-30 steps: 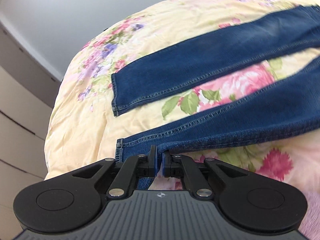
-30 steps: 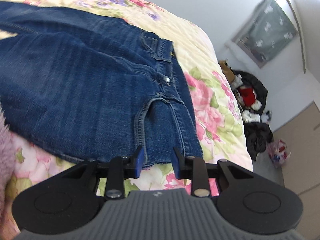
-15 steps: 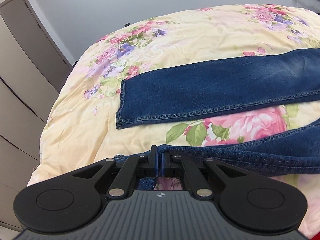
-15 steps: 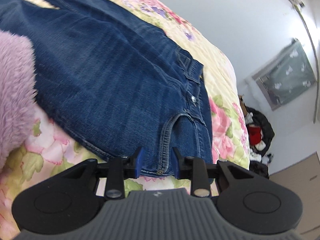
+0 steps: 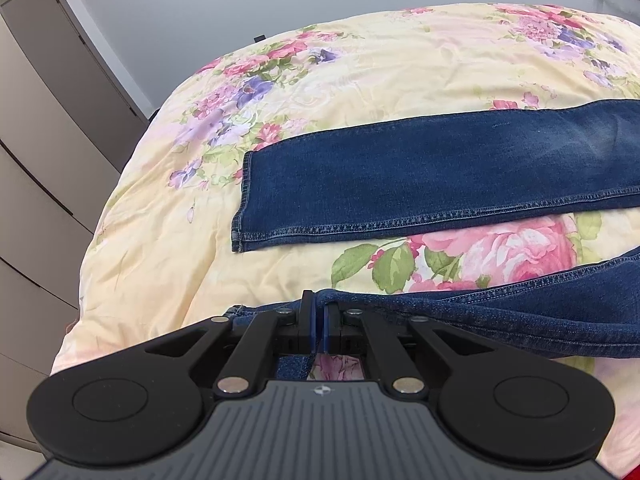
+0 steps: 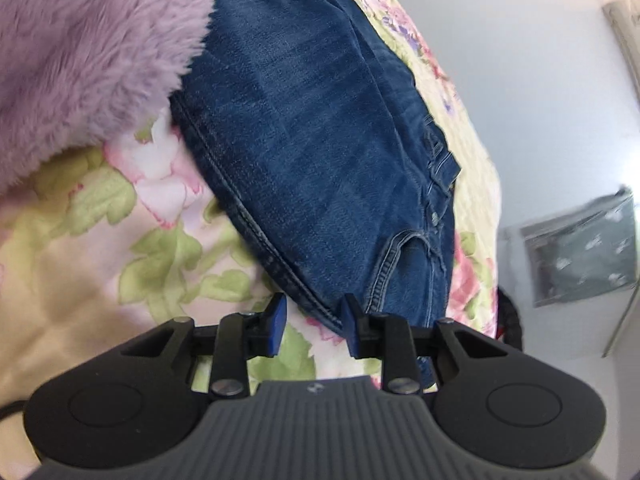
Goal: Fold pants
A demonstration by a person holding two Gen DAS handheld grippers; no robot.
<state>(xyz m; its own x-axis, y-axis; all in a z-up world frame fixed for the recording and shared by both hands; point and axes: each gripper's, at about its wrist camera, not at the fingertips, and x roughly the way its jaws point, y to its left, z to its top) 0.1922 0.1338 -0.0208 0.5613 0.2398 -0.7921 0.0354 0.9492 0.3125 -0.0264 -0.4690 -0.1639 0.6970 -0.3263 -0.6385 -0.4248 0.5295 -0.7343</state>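
I am seeing the jeans lying on the bed, which is wearing a yellow floral cover. Through the left wrist camera, my left hand-held gripper is pinching the near leg close to its hem, its blue fingers pressed together on the denim; that leg is running off to the right. The far leg is lying flat beyond it, a strip of cover showing between the two. Through the right wrist camera, my right hand-held gripper is hovering with its fingers spread at the waist end of the jeans, the side seam sitting between them. A fuzzy lilac sleeve is filling the upper left there.
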